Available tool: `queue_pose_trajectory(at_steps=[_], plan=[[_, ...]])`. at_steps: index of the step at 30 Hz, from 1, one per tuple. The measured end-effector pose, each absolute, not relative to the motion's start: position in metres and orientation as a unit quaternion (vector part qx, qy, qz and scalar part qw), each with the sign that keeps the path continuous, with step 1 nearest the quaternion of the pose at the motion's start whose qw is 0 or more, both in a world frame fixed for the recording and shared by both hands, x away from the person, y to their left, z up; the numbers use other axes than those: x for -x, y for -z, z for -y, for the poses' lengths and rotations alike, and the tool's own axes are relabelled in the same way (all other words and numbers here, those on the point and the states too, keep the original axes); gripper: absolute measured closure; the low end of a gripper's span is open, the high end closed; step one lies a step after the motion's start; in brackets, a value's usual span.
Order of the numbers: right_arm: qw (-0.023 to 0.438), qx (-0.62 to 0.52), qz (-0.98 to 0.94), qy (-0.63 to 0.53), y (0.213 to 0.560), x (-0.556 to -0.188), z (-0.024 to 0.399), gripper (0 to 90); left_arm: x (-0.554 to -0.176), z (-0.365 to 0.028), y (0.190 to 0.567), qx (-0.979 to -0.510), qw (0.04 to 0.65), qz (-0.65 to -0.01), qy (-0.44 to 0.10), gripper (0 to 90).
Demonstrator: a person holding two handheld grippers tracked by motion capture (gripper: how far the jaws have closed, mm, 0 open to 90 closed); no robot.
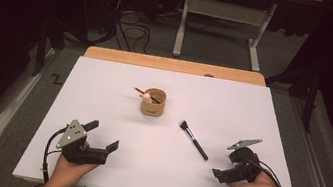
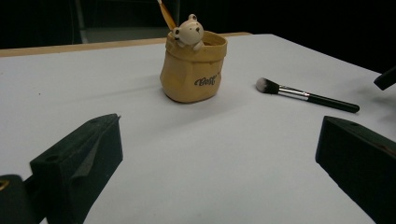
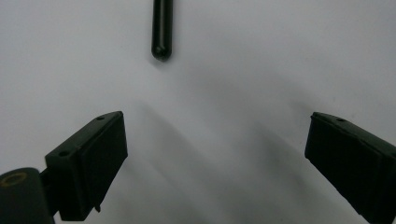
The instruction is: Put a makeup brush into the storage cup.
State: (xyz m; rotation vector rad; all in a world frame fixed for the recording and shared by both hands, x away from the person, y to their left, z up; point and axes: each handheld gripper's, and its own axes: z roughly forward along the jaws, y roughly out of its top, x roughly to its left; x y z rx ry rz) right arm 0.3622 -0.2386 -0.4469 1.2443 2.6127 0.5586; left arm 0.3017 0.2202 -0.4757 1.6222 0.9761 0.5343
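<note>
Black brush [image 1: 194, 140] near right tongs [image 3: 215, 163] (agape).

My overhead camera faces forward and down; both gripper cameras sit low, sharing the brush [image 2: 306, 95] ahead.

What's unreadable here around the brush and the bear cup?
- Brush, right gripper view: just the handle tip is in frame; the rest is cut off by the top edge.
- Cup, left gripper view: its wall hides the inside; the stick in it runs off the top edge.
- Cup lettering: too blurred to read fully.
- Right gripper, high view: fingers dark, partly behind its own body.
</note>
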Motion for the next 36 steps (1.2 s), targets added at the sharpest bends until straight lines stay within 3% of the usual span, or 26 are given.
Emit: queue_pose_trajectory(at_steps=[21, 36], plan=[[0.091, -0.390, -0.910, -0.108, 0.441, -0.365, 0.223, 11.4, -0.300, -0.218, 0.475, -0.686, 0.563, -0.404, -0.223, 1.6], [0.072, -0.372, -0.919, -0.107, 0.436, -0.375, 0.202, 26.2, -0.300, -0.218, 0.475, -0.686, 0.563, -0.403, -0.225, 1.7]])
